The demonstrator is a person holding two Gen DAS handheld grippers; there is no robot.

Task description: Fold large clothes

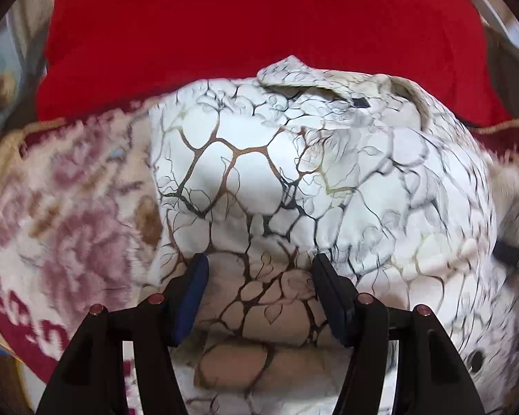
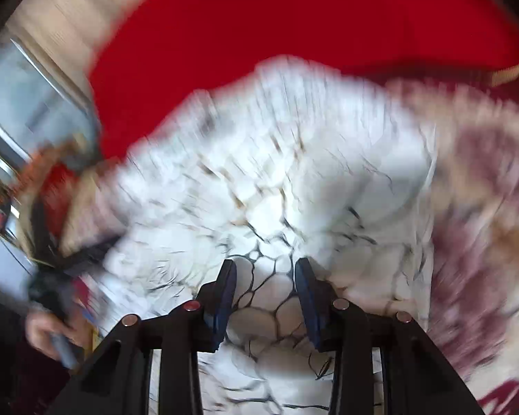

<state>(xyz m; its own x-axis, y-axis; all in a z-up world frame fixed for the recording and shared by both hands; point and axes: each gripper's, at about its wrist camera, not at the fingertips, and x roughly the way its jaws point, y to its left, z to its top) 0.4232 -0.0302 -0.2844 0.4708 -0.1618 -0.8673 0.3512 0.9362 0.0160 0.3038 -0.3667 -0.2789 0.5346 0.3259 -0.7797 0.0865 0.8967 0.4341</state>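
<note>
A white shirt with a black and gold marbled vein print lies spread on a floral blanket, collar at the far end. My left gripper is open just above the shirt's near part, fabric showing between its fingers. The right wrist view is motion-blurred; there the same shirt fills the middle. My right gripper is open over the shirt, jaws apart with fabric seen between them. Whether either gripper touches the cloth cannot be told.
A cream blanket with pink flowers and dark red border lies under the shirt, also at the right of the right wrist view. A red cloth covers the far side. The other hand and gripper show blurred at lower left.
</note>
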